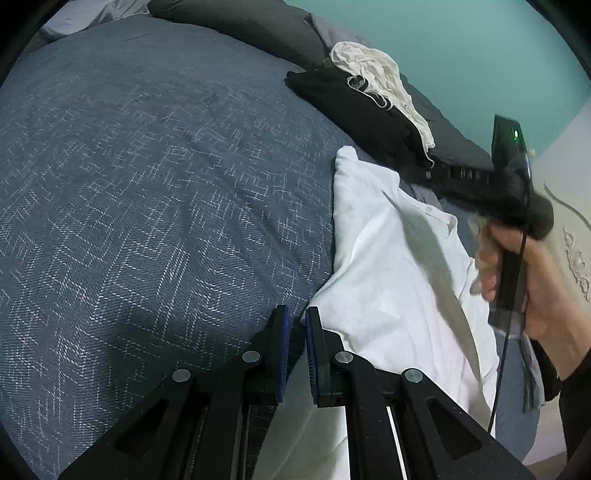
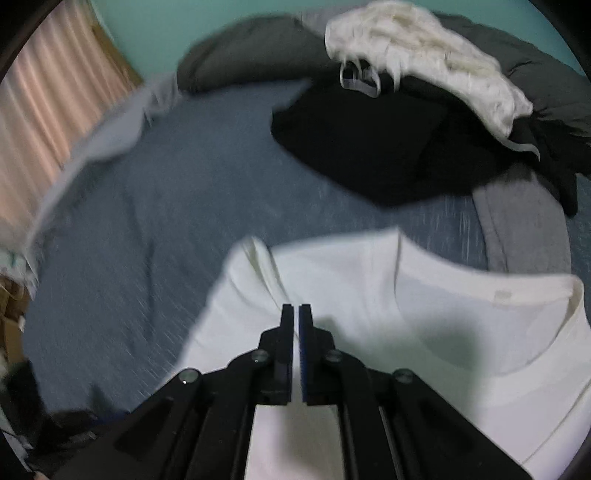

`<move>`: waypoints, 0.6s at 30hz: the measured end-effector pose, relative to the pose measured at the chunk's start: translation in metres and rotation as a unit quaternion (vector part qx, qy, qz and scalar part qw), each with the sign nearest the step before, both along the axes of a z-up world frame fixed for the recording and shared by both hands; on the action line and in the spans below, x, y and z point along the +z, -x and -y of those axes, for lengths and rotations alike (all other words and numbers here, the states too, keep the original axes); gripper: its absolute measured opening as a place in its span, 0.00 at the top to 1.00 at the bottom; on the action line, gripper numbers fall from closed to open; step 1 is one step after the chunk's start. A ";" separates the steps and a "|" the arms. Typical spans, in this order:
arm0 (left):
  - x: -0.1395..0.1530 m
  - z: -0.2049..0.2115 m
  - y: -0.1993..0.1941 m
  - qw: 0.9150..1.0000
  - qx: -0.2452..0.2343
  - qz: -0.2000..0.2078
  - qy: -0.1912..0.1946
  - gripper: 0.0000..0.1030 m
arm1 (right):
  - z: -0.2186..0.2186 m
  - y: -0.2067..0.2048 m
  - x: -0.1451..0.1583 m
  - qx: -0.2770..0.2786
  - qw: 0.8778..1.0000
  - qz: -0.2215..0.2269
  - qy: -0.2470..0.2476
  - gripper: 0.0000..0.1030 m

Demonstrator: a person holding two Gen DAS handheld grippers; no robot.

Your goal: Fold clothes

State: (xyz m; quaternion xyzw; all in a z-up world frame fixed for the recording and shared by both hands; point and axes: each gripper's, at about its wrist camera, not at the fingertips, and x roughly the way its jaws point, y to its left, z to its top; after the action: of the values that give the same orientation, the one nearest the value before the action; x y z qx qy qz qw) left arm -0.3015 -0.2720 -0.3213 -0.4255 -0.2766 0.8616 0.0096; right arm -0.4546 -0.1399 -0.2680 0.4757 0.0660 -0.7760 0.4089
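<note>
A white T-shirt [image 1: 388,266] lies on the right part of a blue patterned bedspread [image 1: 147,184]. My left gripper [image 1: 296,321] sits at the shirt's near left edge. Its blue pads are almost together and white cloth shows between the fingers. In the right wrist view the shirt [image 2: 443,332] fills the lower right, collar to the right. My right gripper [image 2: 296,308] is shut, and a raised crease in the shirt runs up to its tips. From the left wrist view the right gripper [image 1: 428,172] is blurred at the shirt's far edge, held by a hand [image 1: 546,288].
Beyond the shirt is a pile with a black garment [image 2: 369,147], a cream one [image 2: 424,40] on top and a grey one [image 2: 524,229] beside it. A dark grey pillow [image 1: 240,26] lies at the head of the bed against a teal wall [image 1: 480,55]. A pink curtain [image 2: 37,110] hangs left.
</note>
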 end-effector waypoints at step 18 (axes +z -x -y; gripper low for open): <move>0.004 -0.009 0.005 1.000 -0.020 -0.017 -0.010 0.90 | 0.089 0.013 -0.022 0.040 0.998 0.029 -0.050 0.87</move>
State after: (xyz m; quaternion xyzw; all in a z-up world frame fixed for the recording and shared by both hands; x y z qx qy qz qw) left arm -0.3067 -0.2630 -0.3173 -0.4162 -0.2767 0.8654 0.0358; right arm -0.4672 -0.2293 -0.2903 0.5148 0.1120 -0.7408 0.4167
